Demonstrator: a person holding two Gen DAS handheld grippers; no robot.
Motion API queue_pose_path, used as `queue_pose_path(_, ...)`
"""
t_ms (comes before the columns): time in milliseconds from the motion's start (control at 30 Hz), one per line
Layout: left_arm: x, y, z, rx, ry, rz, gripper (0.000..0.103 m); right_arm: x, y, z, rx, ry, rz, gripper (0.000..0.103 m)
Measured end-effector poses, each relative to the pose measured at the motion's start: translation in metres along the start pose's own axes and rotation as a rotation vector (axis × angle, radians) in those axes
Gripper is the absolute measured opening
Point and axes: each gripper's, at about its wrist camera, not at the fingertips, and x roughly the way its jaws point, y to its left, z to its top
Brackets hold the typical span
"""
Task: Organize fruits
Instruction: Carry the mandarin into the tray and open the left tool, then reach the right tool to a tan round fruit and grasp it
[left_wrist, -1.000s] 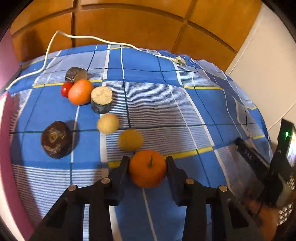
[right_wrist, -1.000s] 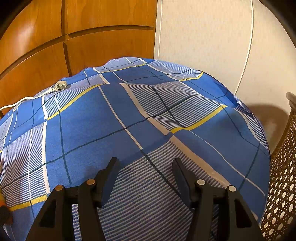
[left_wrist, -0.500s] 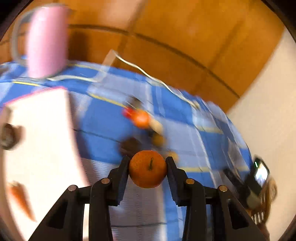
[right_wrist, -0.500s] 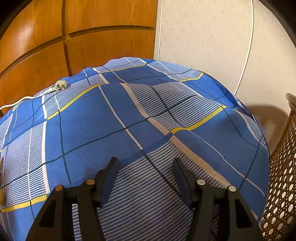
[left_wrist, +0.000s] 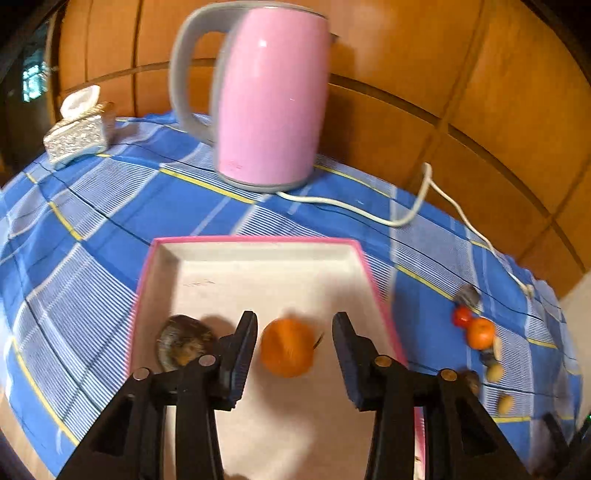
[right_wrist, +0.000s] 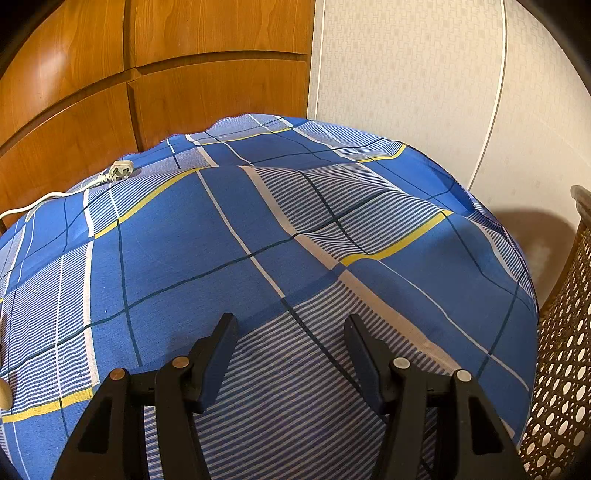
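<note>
An orange tangerine with a short stem shows blurred between the fingers of my left gripper, above the white floor of a pink-rimmed tray. The jaws are opening and there is a gap on each side of the fruit, so the pads are not pressing on it. A dark brown round fruit lies in the tray just left of the left finger. Several small fruits remain on the cloth at right, among them a second tangerine and a red tomato. My right gripper stands open over bare blue checked cloth.
A pink kettle stands behind the tray, its white cable running right to a plug. A silver tissue box sits far left. A wicker basket stands off the table's right edge. Wooden panels back the table.
My left gripper swung left from the fruit pile to over the tray with the tangerine, and its jaws have parted from the fruit. The right gripper has not moved.
</note>
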Motion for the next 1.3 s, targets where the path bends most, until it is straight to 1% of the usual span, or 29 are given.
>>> queue_pose_path(100,-0.005,0.007,-0.001,-0.003,-0.017,0.013,0.054,0.0,0.0,0.0,-0.001,0.0,-0.001,0.061)
queue_pose_path(233,-0.021,0.008,-0.013,-0.02,-0.039,0.022,0.058,0.0,0.0,0.0,-0.002,0.0,-0.002,0.061)
queue_pose_path(300,-0.034,0.01,-0.023,-0.048,-0.054,0.021,0.067,0.0,0.0,0.0,-0.001,0.0,-0.002,0.061)
queue_pose_path(333,-0.041,0.011,-0.029,-0.061,-0.067,0.018,0.071,0.0,0.001,0.0,-0.001,0.0,-0.002,0.061)
queue_pose_path(400,-0.06,0.018,-0.042,-0.091,-0.114,0.023,0.083,0.0,0.001,0.0,-0.001,0.0,-0.003,0.061)
queue_pose_path(433,-0.067,0.022,-0.047,-0.106,-0.129,0.031,0.085,0.0,0.001,0.0,-0.002,0.0,-0.003,0.061)
queue_pose_path(500,-0.079,0.031,-0.058,-0.136,-0.149,0.055,0.086,-0.001,0.001,0.0,-0.001,0.0,-0.003,0.061)
queue_pose_path(567,-0.088,0.035,-0.066,-0.14,-0.162,0.068,0.087,-0.001,0.001,0.0,-0.001,0.0,-0.003,0.061)
queue_pose_path(667,-0.102,0.044,-0.083,-0.185,-0.18,0.1,0.096,-0.001,0.001,0.0,-0.001,0.0,-0.004,0.061)
queue_pose_path(767,-0.11,0.053,-0.1,-0.23,-0.18,0.133,0.097,-0.001,0.002,0.0,-0.001,0.0,-0.004,0.061)
queue_pose_path(833,-0.113,0.057,-0.11,-0.249,-0.173,0.183,0.099,-0.001,0.002,-0.001,-0.001,0.0,-0.004,0.061)
queue_pose_path(900,-0.113,0.06,-0.117,-0.259,-0.156,0.206,0.1,-0.001,0.002,-0.001,-0.001,0.0,-0.005,0.061)
queue_pose_path(1000,-0.111,0.064,-0.127,-0.259,-0.14,0.217,0.1,-0.002,0.003,-0.001,-0.002,0.0,-0.007,0.061)
queue_pose_path(1133,-0.107,0.067,-0.137,-0.274,-0.113,0.218,0.1,-0.002,0.003,-0.002,-0.003,0.0,-0.007,0.061)
queue_pose_path(1300,-0.1,0.065,-0.144,-0.266,-0.082,0.215,0.101,-0.003,0.003,-0.003,0.0,0.002,0.002,0.061)
